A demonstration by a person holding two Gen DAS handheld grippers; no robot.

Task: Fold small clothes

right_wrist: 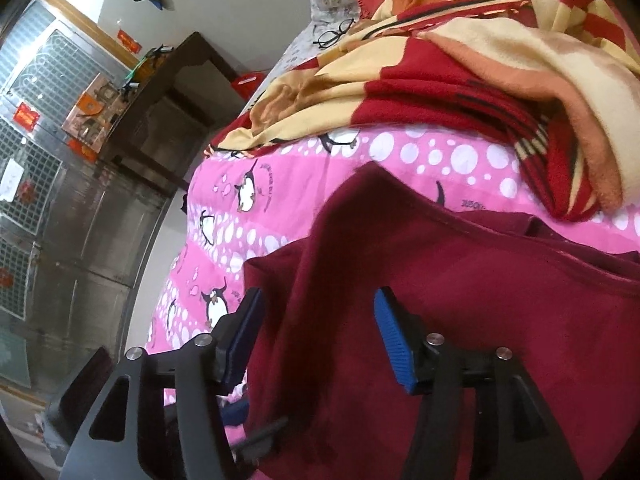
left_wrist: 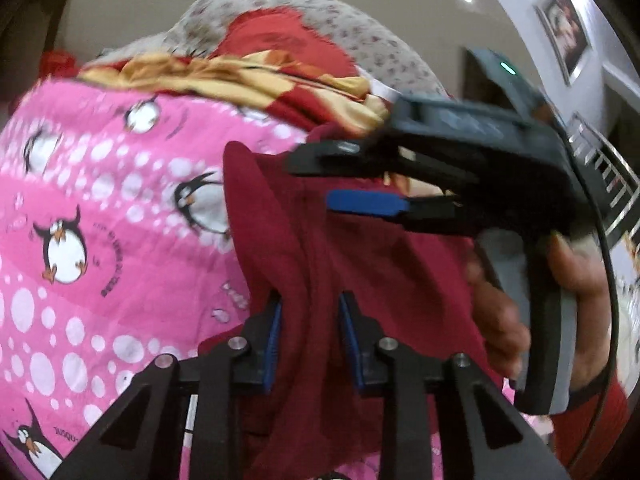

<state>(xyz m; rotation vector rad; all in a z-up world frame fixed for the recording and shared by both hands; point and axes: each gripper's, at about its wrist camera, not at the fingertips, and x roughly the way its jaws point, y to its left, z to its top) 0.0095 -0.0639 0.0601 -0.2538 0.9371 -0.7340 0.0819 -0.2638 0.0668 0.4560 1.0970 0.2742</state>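
Garment: a dark red piece of clothing [left_wrist: 320, 264] hangs bunched in front of the bed, draped between both tools.
Left gripper: the left gripper [left_wrist: 310, 340] has its blue pads [left_wrist: 274, 344] on either side of a fold of the dark red cloth; the cloth fills the gap, though whether the pads press it tight I cannot tell.
Right gripper: the right gripper [right_wrist: 320, 344] stands with its jaws parted, the cloth [right_wrist: 460, 300] lying across the space between them and over the left finger. From the left wrist view the same tool [left_wrist: 372, 184] shows from the side, held in the person's hand [left_wrist: 560, 292], its two fingers apart.
Bed: a pink penguin-print sheet [right_wrist: 304, 184] covers it.
Blanket: a red and yellow blanket [right_wrist: 460, 80] is heaped farther back on the bed.
Glasses: a pair of spectacles [right_wrist: 334, 34] lies beside the blanket.
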